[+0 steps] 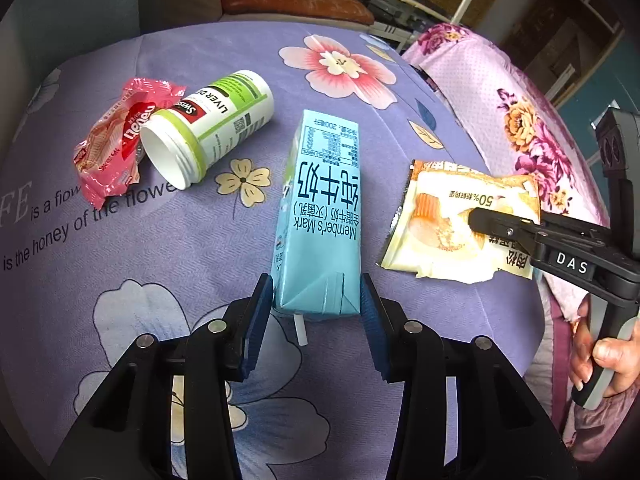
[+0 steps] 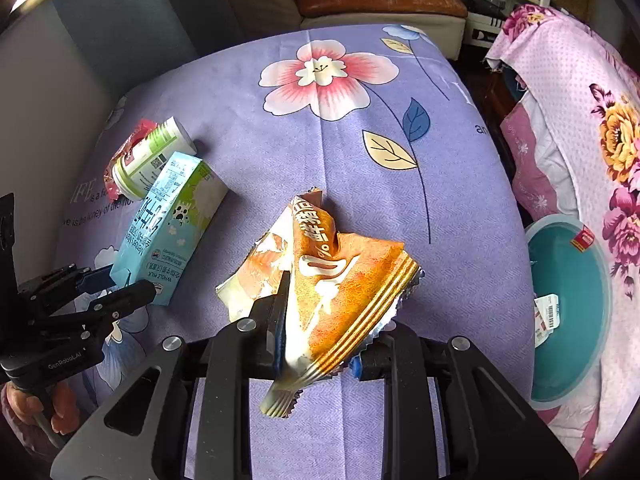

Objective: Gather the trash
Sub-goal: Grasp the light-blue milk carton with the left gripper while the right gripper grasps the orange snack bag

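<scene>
Two tongs are engaged: the left tongs [image 1: 316, 300] bracket the milk carton [image 1: 320, 216], its long axis running up-frame, pads seemingly touching; the right tongs [image 2: 316, 344] are clamped on the orange wrapper [image 2: 320, 280].

Two hand-held grippers, black plastic, built of angular linked bars with triangular cut-outs. Round silver screw heads at each joint. Left gripper [image 1: 316, 300]: blue ribbed pads [image 1: 256, 312] on the inner faces of the fingers; "GenRoboAI" in small white letters on the body when seen from the right wrist view. Right gripper [image 2: 316, 344]: the same blue pads, "DAS" in white capitals on one side, grey-and-black handle below. A hand [image 1: 608, 356] wrapped round that handle, another [image 2: 44, 404] round the left one.
</scene>
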{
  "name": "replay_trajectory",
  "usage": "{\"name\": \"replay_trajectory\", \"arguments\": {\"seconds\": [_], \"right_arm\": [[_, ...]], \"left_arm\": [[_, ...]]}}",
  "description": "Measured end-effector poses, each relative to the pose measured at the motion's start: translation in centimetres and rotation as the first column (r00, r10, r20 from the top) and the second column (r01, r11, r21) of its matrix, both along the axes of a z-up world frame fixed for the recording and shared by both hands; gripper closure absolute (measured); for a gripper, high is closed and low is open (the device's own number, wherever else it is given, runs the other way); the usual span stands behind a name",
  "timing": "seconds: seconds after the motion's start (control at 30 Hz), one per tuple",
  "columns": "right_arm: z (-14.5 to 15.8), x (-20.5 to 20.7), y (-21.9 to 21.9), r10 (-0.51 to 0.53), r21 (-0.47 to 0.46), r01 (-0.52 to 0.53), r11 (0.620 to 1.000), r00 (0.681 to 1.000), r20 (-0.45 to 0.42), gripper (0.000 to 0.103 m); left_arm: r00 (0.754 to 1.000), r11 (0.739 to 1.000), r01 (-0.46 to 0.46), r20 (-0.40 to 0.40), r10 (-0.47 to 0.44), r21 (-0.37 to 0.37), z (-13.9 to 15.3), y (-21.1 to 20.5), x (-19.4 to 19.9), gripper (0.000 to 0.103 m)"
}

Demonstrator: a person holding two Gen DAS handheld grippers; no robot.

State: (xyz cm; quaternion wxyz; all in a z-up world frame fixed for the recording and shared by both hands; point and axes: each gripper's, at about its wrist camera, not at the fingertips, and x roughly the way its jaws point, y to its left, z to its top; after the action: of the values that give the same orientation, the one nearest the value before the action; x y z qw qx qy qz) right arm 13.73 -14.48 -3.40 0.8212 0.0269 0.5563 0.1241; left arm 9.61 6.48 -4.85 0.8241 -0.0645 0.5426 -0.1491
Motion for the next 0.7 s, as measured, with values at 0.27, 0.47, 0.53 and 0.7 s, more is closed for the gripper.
{"name": "replay_trajectory", "arguments": {"seconds": [0.27,0.47,0.53,0.7], "right_arm": [[0.2,-0.3,-3.1,-0.063,-0.001,0.063,0.998,0.998,0.027,0.081],[-0.3,0.3,-4.1,-0.080,0.029,0.079,0.996,0.997,0.025,0.081],[-0.4,0.4,-4.3,-0.082,0.038,0.081,0.996,0.996,0.023,0.081],[-0.5,0.7,-4.9,-0.086,0.047,0.085,0.995,0.996,0.028,0.081]], "left_arm": [[0.999,0.997,-0.034,0.004,0.034,0.063,0.0,-1.6,0.6,0.050],[0.998,0.992,-0.070,0.005,0.069,0.101,-0.4,-2.1,2.1,0.035],[0.997,0.991,-0.071,0.003,0.071,0.109,-0.6,-2.4,2.5,0.035],[0.998,0.989,-0.067,-0.003,0.068,0.130,-1.2,-3.5,3.5,0.035]]}}
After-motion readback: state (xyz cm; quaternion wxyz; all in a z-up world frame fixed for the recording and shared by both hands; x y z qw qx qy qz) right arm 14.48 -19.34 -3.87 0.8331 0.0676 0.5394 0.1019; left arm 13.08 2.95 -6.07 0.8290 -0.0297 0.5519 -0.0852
